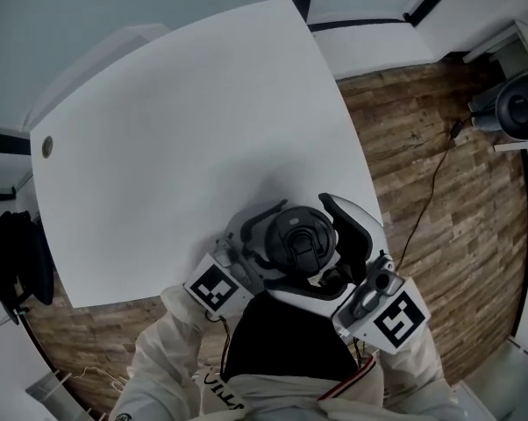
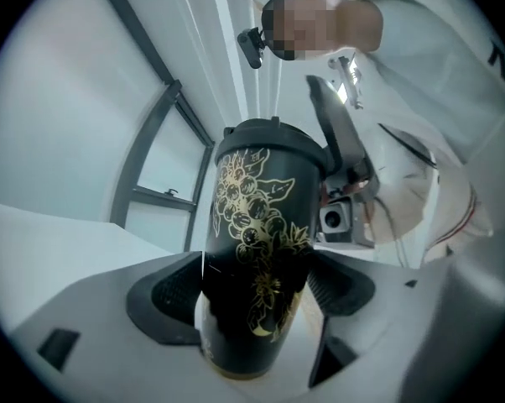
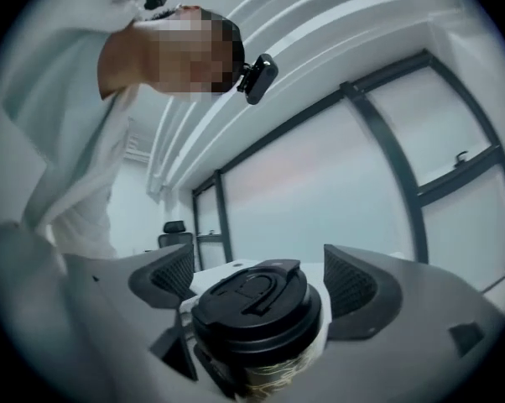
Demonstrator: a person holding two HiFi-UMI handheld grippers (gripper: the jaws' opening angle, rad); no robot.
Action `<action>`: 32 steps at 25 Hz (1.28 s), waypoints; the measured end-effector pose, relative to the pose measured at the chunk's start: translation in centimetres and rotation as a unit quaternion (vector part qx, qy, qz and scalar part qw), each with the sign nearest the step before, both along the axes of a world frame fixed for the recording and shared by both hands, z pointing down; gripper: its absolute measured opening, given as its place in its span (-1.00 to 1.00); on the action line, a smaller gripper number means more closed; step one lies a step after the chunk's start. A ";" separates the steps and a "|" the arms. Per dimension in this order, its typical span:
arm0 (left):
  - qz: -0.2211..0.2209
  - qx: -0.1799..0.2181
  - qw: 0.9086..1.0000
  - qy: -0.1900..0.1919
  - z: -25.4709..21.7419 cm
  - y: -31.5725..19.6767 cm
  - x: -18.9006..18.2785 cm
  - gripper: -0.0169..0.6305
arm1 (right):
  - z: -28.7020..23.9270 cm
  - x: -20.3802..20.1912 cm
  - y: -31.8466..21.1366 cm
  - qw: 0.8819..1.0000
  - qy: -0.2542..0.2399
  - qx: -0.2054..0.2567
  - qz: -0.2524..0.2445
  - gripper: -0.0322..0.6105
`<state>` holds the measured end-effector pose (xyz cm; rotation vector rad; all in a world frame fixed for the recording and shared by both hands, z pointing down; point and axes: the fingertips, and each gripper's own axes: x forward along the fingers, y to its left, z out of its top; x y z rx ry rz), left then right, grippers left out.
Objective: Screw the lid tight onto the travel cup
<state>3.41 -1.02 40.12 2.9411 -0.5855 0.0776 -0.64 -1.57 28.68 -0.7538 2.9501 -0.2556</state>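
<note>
Rigid, glossy black travel cup with gold floral print [image 2: 257, 250], held over the white tabletop [image 1: 185, 130] edge. The left gripper [image 2: 254, 292] clamps its probably slippery body; the right gripper [image 3: 259, 277] pinches the black plastic lid [image 3: 257, 305] by its rim.

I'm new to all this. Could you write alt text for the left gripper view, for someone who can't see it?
A black travel cup with a gold flower print fills the middle, clamped low on its body between the two grey jaws of the left gripper, with its black lid on top. Behind it are a person in white clothing and dark-framed windows.
</note>
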 end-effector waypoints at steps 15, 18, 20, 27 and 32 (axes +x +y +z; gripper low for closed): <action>0.194 -0.012 0.981 -0.012 0.7 1.5 -0.5 0.28 | 0.6 -2.8 2.0 0.938 0.044 0.008 -0.345 0.52; 0.173 -0.015 0.985 -0.008 0.8 1.4 -0.4 0.28 | 0.4 -2.5 1.6 0.954 0.027 0.009 -0.298 0.52; 0.154 -0.015 0.988 -0.009 0.8 1.3 -0.4 0.28 | 0.2 -2.3 1.0 0.969 0.015 0.013 -0.248 0.52; 0.020 0.000 0.999 -0.041 1.6 0.6 -0.4 0.27 | 0.0 -1.1 -0.7 1.000 -0.011 0.025 0.006 0.52; -0.100 0.027 0.992 -0.070 1.6 -0.5 0.2 0.25 | -0.1 0.2 -1.6 0.981 -0.013 0.020 0.190 0.52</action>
